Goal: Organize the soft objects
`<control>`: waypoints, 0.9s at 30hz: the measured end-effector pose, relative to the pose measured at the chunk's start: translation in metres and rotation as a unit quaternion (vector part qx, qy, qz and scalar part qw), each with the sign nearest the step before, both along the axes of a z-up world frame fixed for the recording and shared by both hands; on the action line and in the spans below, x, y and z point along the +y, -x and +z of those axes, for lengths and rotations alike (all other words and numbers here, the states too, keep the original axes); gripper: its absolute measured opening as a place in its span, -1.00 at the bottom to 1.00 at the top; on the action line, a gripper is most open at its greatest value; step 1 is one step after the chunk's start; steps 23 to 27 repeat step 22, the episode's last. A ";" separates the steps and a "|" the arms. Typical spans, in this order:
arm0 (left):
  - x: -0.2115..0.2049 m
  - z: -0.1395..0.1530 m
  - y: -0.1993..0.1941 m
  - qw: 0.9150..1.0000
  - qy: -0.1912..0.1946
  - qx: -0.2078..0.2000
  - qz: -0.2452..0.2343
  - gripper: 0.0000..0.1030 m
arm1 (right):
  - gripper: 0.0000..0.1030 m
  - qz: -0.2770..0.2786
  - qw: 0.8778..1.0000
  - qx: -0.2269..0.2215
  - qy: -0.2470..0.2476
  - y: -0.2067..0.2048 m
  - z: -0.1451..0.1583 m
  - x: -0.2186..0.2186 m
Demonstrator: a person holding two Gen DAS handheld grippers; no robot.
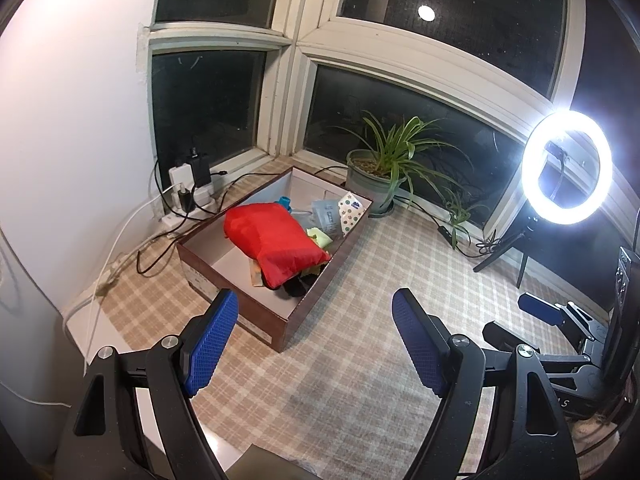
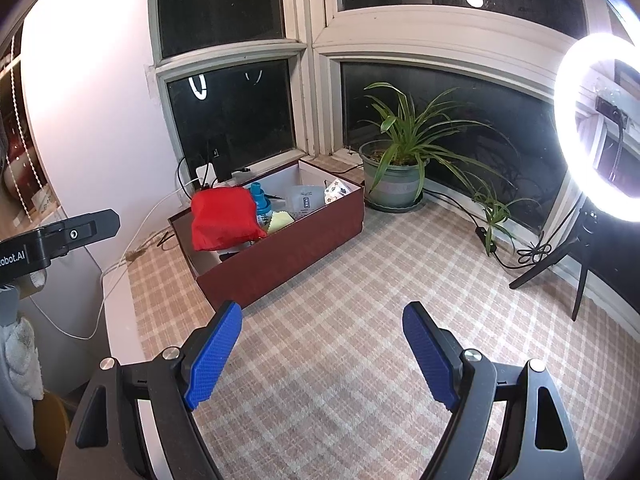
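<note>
Your left tongs (image 1: 316, 344) and right tongs (image 2: 322, 354) gape empty; red pouch (image 1: 276, 242) lies lengthwise in box (image 1: 320, 280), seemingly tilted.

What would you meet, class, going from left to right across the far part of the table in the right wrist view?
White power strip → brown box holding the red bag → potted plant → ring light.
</note>
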State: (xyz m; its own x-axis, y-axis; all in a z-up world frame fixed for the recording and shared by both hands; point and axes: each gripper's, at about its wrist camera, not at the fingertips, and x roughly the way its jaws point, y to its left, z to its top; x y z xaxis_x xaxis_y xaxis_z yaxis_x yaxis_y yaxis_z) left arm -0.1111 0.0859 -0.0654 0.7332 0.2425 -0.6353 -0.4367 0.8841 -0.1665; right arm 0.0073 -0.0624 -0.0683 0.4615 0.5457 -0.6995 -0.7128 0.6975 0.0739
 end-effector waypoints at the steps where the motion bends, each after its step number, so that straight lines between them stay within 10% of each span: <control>1: 0.000 0.000 0.000 1.000 -0.001 0.000 -0.001 0.54 | 0.54 -0.001 1.000 0.000 -0.001 0.000 0.000 -0.001; 27: -0.010 0.002 0.005 1.000 -0.004 -0.001 -0.020 0.54 | 0.54 -0.022 1.000 0.004 -0.002 0.013 0.002 -0.021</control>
